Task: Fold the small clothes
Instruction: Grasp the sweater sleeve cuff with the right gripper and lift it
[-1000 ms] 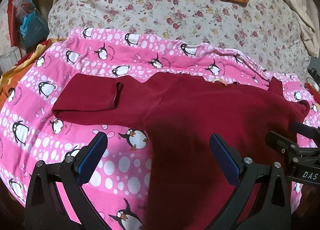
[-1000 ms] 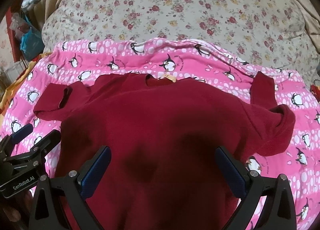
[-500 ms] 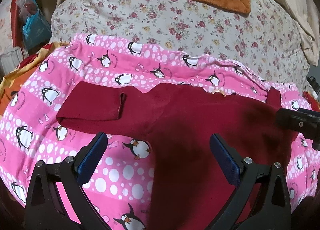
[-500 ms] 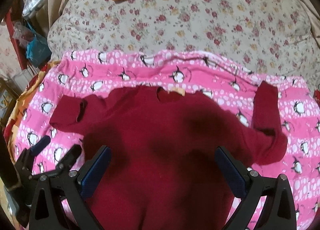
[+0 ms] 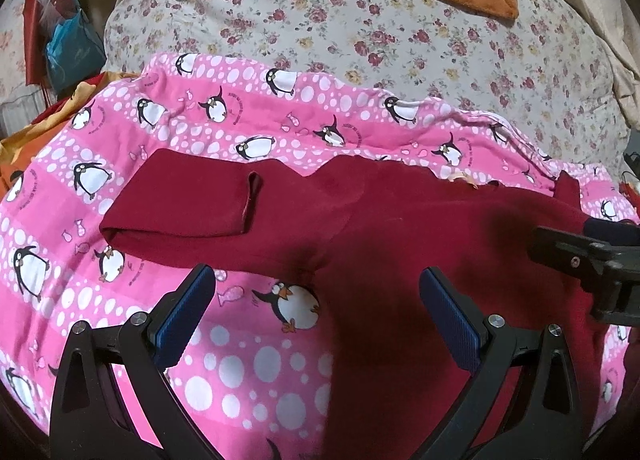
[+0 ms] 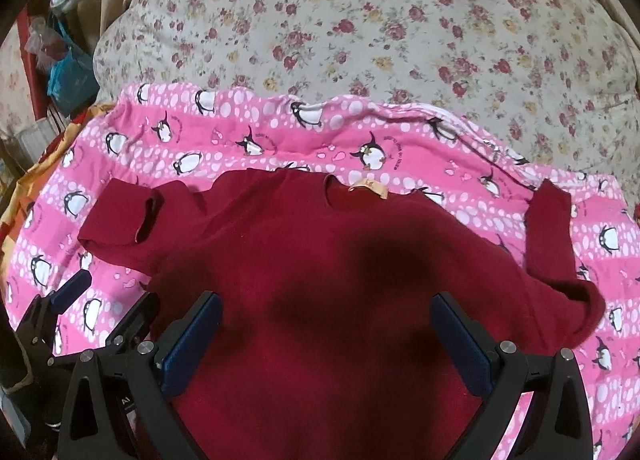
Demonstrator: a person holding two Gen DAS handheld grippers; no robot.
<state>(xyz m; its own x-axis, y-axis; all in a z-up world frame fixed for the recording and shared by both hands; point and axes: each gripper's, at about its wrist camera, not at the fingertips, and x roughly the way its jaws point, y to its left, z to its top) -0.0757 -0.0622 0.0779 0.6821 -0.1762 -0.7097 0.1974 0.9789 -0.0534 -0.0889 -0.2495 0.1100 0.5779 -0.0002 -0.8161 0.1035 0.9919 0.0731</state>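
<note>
We see both hand-held grippers, left (image 5: 316, 312) and right (image 6: 326, 336), gaping wide, empty, above red shirt (image 6: 320, 280); tan neck label (image 6: 370, 188) at 12 o'clock, unreadable.

Left gripper (image 5: 316, 306): I see a matte black plastic frame with triangular cut-outs, two silver round screws on each arm.
Left pads (image 5: 184, 316): dark blue, ribbed rubber, rectangular.
Right gripper (image 6: 326, 336): same black frame, silver screws, blue textured pads (image 6: 460, 344).
Markings: white lettering low on the left one's body, cut off.
</note>
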